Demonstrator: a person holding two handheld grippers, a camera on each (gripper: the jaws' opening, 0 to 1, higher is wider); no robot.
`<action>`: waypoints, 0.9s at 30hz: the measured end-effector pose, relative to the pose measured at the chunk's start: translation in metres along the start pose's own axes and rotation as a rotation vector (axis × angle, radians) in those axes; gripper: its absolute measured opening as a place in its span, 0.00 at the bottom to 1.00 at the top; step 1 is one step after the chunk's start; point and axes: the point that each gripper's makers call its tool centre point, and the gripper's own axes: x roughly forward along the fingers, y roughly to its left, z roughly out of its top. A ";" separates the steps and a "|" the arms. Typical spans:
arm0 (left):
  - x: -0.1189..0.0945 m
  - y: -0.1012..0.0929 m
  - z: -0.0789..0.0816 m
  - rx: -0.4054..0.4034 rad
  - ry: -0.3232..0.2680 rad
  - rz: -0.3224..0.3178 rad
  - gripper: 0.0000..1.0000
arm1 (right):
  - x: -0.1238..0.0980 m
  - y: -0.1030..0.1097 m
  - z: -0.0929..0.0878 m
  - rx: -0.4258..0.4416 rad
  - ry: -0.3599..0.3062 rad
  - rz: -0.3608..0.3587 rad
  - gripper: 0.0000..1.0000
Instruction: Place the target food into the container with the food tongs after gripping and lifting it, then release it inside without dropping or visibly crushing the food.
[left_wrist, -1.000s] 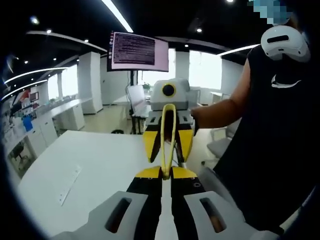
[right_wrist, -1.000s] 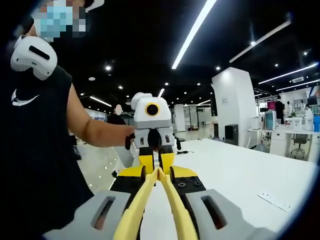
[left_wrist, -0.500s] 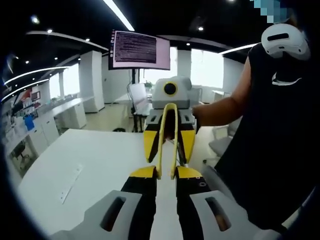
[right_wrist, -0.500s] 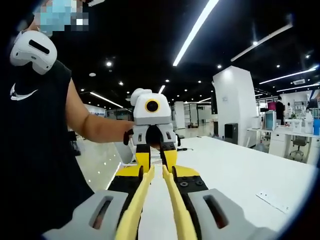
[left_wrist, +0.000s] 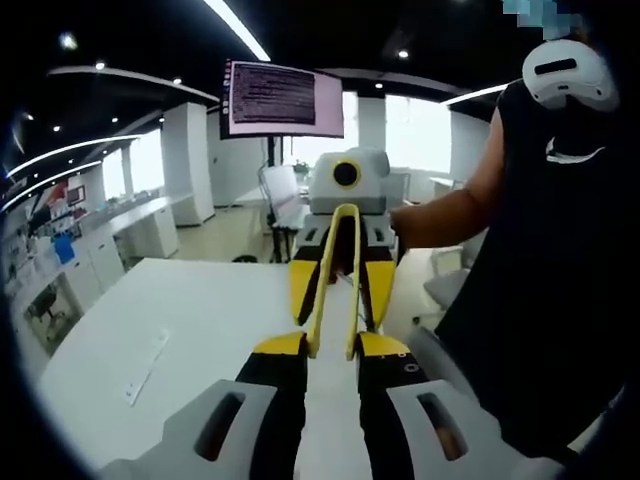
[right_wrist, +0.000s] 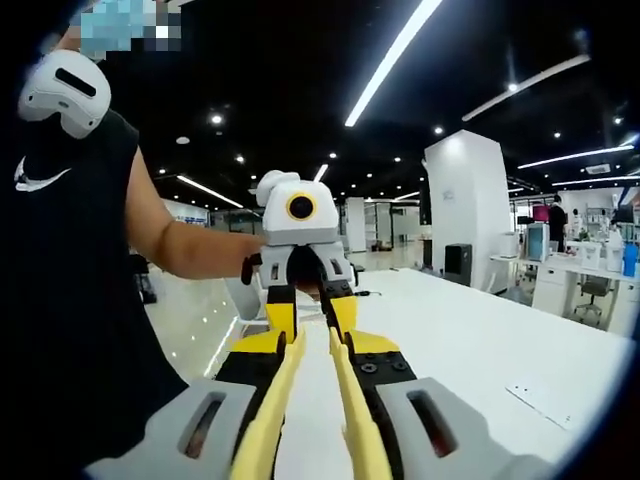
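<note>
Yellow food tongs (left_wrist: 322, 290) run between my two grippers, which face each other in the air above a white table (left_wrist: 180, 330). My right gripper (right_wrist: 315, 342) is shut on the tongs' arms (right_wrist: 270, 420), and the tongs' looped end sits up against its body in the left gripper view. That gripper (left_wrist: 338, 318) faces me there. My left gripper (left_wrist: 332, 345) has its jaws partly apart, with the two tong tips lying between its fingertips. It (right_wrist: 311, 325) meets the tong tips head-on in the right gripper view.
A person in a black sleeveless top (left_wrist: 540, 280) stands at the table's edge holding both grippers. A thin white strip (left_wrist: 145, 365) lies on the table. A monitor (left_wrist: 285, 98) hangs at the far end, and desks and chairs stand behind.
The tong arms and tips, pressed together a second ago, have sprung apart. The jaws of both grippers have widened with them. Both views have shifted slightly.
</note>
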 end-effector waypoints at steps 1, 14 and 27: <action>0.000 0.001 0.001 -0.003 -0.010 0.005 0.18 | 0.000 -0.001 0.001 0.012 -0.006 -0.004 0.23; -0.009 0.031 -0.013 -0.013 -0.036 0.177 0.71 | -0.009 -0.014 0.005 0.040 0.006 -0.034 0.26; -0.050 0.059 -0.067 -0.088 -0.079 0.428 0.98 | -0.033 -0.035 -0.009 0.033 0.054 -0.117 0.26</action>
